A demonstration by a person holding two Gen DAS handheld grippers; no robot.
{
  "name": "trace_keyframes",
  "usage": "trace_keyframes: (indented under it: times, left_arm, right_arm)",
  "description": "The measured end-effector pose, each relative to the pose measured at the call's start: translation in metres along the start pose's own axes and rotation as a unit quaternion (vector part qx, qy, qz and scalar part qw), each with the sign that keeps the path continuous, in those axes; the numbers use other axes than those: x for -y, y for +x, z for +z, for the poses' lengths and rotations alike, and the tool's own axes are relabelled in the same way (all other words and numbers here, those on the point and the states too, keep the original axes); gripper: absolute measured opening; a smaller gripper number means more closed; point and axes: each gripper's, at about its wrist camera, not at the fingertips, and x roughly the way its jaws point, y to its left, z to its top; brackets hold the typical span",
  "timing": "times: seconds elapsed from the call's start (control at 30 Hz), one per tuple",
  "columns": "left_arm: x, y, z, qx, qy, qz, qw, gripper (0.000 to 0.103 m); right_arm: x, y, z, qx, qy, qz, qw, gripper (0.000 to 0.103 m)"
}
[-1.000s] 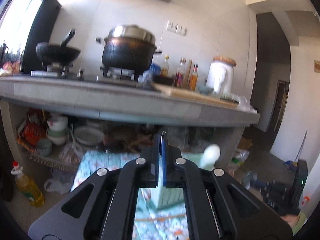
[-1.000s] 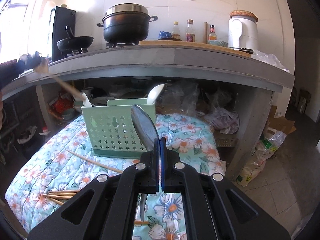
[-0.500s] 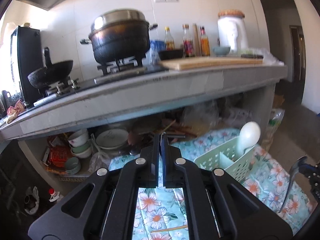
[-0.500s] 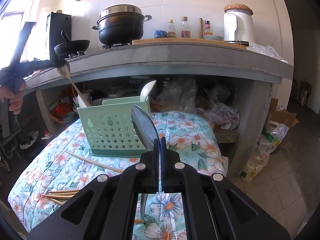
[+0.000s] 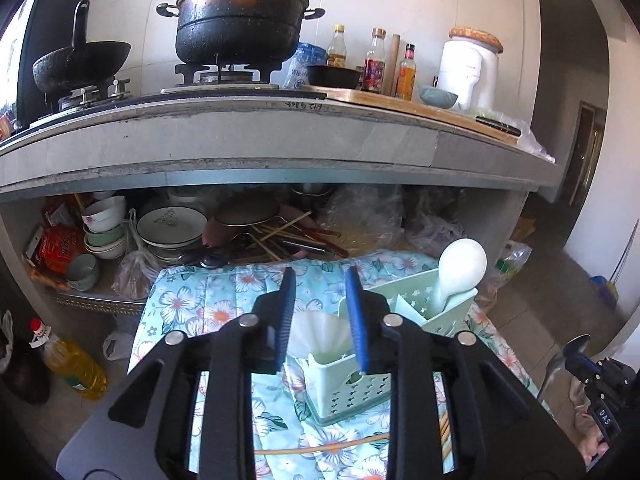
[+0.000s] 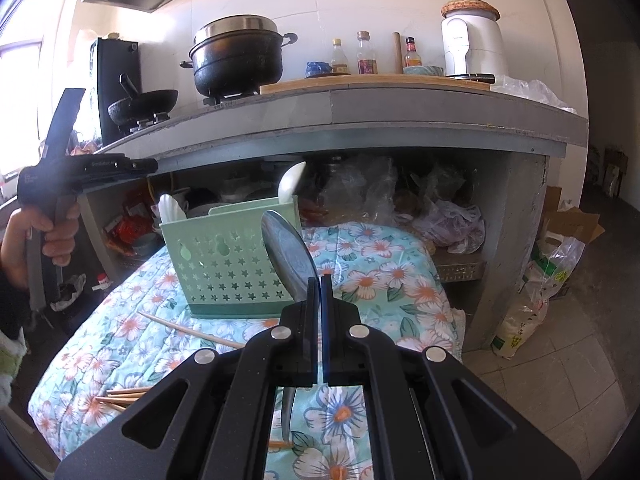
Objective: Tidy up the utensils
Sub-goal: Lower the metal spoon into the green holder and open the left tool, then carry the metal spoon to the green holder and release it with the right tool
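A green perforated utensil caddy (image 6: 228,264) stands on the floral quilt (image 6: 384,276); it also shows in the left wrist view (image 5: 352,380). Two white spoons (image 5: 460,268) stand in it, one at each end (image 6: 170,210). My right gripper (image 6: 320,280) is shut on a metal spoon (image 6: 290,256), bowl up, in front of the caddy. My left gripper (image 5: 320,312) is open and empty above the caddy's left end; it also shows at the left of the right wrist view (image 6: 92,168). Wooden chopsticks (image 6: 188,330) lie on the quilt.
A concrete counter (image 5: 280,140) with a pot (image 5: 240,20), wok, bottles and a white jar overhangs the quilt. Bowls and plates (image 5: 168,224) crowd the shelf beneath. An oil bottle (image 5: 76,364) stands on the floor at left; bags (image 6: 532,300) at right.
My left gripper let a white spoon into the caddy's left end, opened and drew back above it. The right gripper still holds the metal spoon, nearly unmoved.
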Motion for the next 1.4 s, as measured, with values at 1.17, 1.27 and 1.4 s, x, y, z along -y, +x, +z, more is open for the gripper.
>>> trace_keyframes:
  times: [1.17,1.27,1.4]
  left_arm:
    - [-0.047,-0.048,-0.072,0.006,-0.073,-0.005,0.9973,0.052]
    - [-0.048,-0.047,-0.074,0.004,-0.073,-0.004,0.9973,0.053]
    - [-0.048,-0.045,-0.073,0.002,-0.072,-0.005,0.9974,0.053]
  right_arm:
    - [-0.024,0.111,0.117,0.084,0.025,0.057,0.995,0.006]
    - [-0.018,0.107,0.102,0.078,0.036,0.053,0.995,0.008]
    - [-0.011,0.100,0.100,0.083,0.047,0.065,0.993,0.005]
